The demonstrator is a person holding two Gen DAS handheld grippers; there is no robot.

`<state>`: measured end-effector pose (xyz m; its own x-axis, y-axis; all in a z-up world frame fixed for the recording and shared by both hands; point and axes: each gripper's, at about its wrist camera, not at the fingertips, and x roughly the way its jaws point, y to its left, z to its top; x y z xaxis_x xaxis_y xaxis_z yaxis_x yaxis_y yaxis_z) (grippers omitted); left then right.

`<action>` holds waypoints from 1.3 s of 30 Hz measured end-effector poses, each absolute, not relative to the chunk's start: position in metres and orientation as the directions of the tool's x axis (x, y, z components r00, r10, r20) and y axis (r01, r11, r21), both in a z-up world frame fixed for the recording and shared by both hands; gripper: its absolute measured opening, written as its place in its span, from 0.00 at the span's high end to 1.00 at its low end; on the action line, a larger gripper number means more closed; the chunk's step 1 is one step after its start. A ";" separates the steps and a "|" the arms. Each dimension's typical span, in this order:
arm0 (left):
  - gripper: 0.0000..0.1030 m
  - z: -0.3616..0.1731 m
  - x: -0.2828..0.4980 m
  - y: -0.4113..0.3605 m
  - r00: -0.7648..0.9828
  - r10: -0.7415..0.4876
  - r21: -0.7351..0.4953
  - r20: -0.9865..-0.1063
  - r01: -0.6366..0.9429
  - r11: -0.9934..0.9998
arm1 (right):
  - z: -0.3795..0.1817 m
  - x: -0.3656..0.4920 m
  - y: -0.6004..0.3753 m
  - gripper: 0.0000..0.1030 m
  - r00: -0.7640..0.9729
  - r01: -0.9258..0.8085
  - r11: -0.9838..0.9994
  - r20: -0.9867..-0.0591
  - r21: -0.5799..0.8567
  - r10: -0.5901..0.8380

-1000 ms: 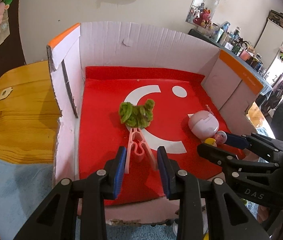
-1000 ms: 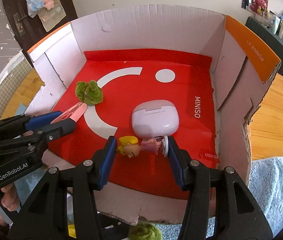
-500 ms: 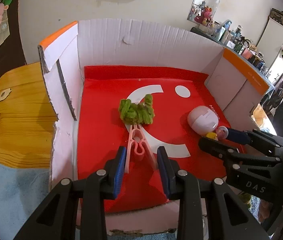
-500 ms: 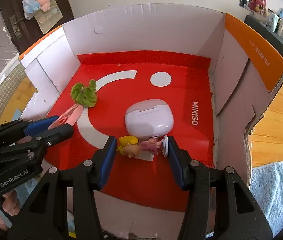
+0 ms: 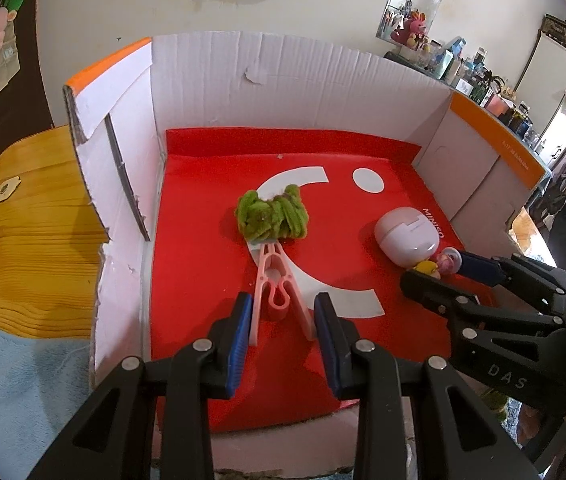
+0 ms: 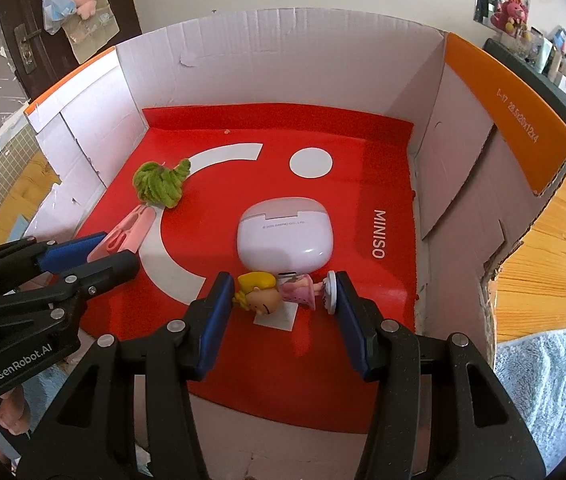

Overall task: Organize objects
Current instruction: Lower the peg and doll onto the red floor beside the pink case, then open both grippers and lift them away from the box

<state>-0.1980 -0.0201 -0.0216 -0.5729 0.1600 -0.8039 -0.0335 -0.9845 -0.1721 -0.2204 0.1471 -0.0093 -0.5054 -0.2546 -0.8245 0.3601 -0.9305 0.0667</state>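
Your left gripper (image 5: 283,318) is clamped on the handles of a pink clothespin (image 5: 277,286), whose tip touches a green fuzzy toy (image 5: 271,216) on the red mat (image 6: 363,184) inside the cardboard box (image 6: 283,60). Your right gripper (image 6: 281,300) grasps a small doll (image 6: 279,292) lengthwise, head against one pad, base against the other, just in front of the white earbud case (image 6: 283,236).
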 end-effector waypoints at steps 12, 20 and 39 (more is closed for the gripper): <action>0.67 -0.022 -0.198 -0.020 -0.575 0.161 -0.172 -0.802 -0.036 -0.984 | -0.008 -0.223 0.149 0.52 -0.503 0.359 -0.929 -0.821 0.087 -0.271; 0.67 -0.019 -0.196 -0.020 -0.576 0.162 -0.173 -0.801 -0.038 -0.984 | -0.007 -0.221 0.148 0.47 -0.497 0.367 -0.925 -0.819 0.101 -0.287; 0.59 -0.007 -0.179 -0.021 -0.610 0.151 -0.159 -0.778 -0.041 -0.986 | 0.009 -0.203 0.147 0.40 -0.530 0.376 -0.921 -0.793 0.098 -0.301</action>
<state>-0.1786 -0.0211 -0.0067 -0.6105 0.1507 -0.7776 -0.0415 -0.9865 -0.1586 -0.2030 0.1466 0.0094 -0.5297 -0.3007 -0.7931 0.3758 -0.9215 0.0983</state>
